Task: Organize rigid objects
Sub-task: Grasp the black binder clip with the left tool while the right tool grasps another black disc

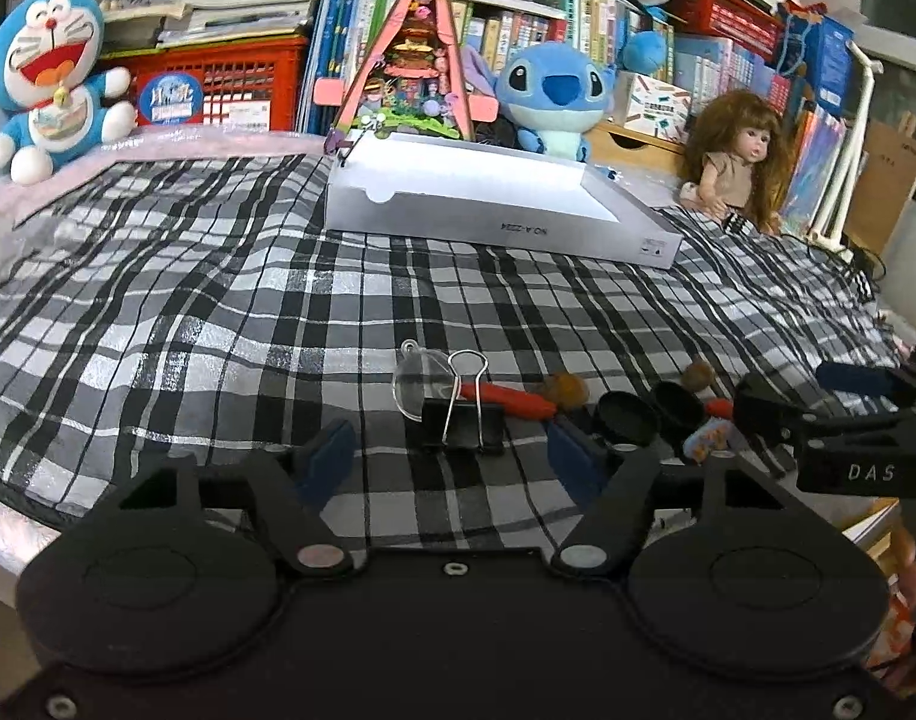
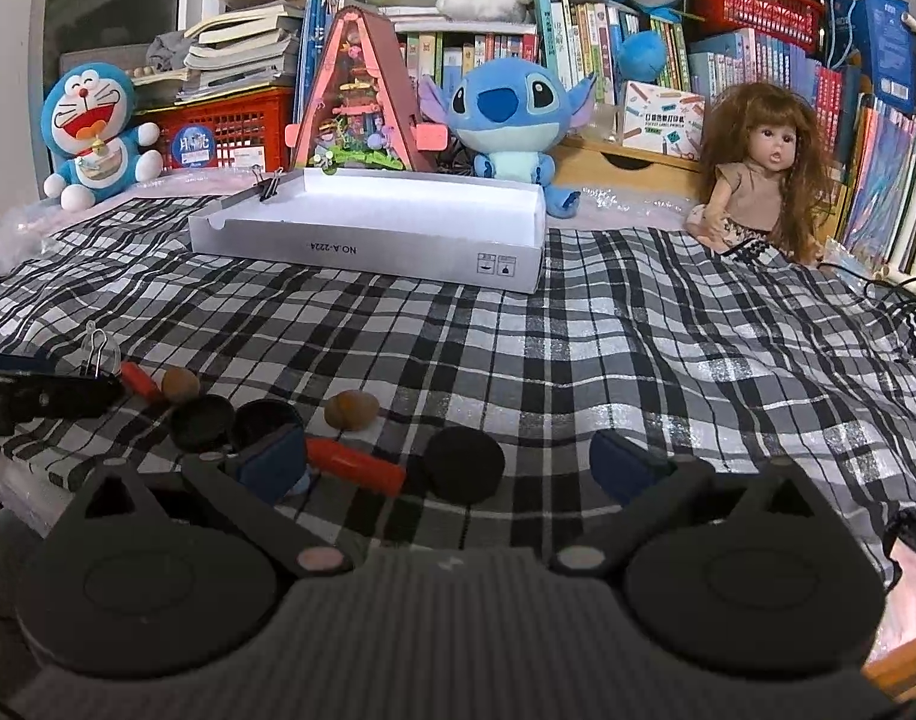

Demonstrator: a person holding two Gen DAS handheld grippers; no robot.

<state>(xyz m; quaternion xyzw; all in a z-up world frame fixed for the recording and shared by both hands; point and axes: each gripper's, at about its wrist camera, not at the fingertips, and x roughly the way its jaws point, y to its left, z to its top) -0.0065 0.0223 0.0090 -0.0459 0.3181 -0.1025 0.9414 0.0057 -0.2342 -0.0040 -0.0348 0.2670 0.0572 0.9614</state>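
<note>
A black binder clip [image 1: 460, 427] with silver handles stands on the checked cloth between the fingers of my left gripper [image 1: 447, 441]; the pads are apart from it on both sides. Behind it lie a clear plastic scoop [image 1: 419, 387] and a red pen [image 1: 511, 401]. To the right are two black caps [image 1: 628, 417] and brown nuts [image 1: 568, 387]. My right gripper [image 2: 449, 463] stands wide open low over the cloth, with a red marker [image 2: 356, 469] and a black disc [image 2: 463, 463] between its fingers, neither gripped. A white open box [image 2: 368, 252] lies at the back.
A small binder clip [image 2: 269, 186] sits on the box's far left corner. Plush toys [image 2: 505, 114], a doll [image 2: 757, 180], a red crate [image 2: 230, 126] and shelves of books line the back. The table's near edge runs just below the grippers. My right gripper's fingers [image 1: 769, 414] show in the left wrist view.
</note>
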